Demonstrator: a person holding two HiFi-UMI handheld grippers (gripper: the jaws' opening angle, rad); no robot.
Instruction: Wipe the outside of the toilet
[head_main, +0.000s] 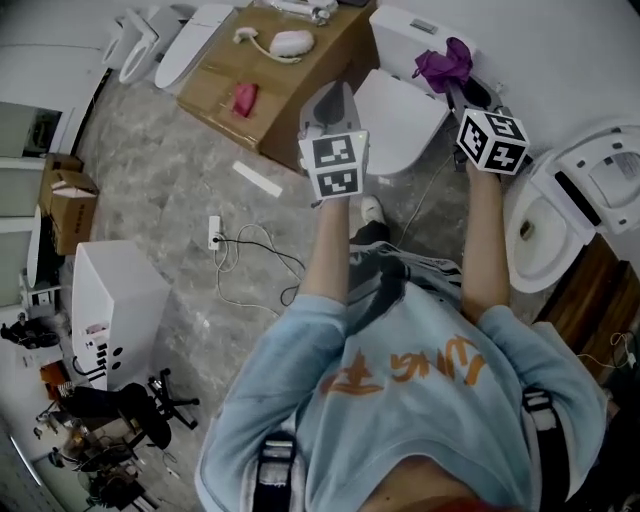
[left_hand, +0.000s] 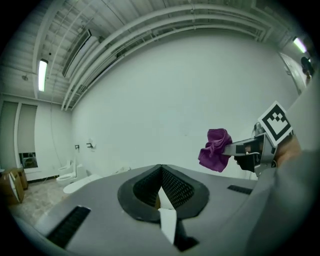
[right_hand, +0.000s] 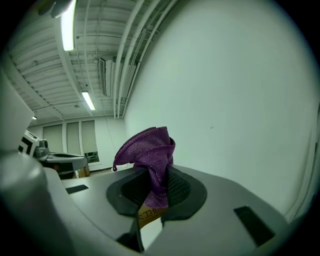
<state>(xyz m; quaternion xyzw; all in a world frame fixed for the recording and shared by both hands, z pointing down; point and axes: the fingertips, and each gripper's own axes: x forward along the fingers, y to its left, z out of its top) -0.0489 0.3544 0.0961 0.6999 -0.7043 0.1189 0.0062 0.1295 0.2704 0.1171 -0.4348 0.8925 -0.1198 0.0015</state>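
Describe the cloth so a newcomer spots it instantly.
Start at the white toilet with its lid shut, straight ahead of the person. By its tank the right gripper pinches a crumpled cloth. It is the only purple thing; the pink items lie on the cardboard box.

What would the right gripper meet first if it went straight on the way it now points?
The wall, probably. The right gripper, shut on the cloth, faces bare wall with nothing else in line; how far off is unclear.
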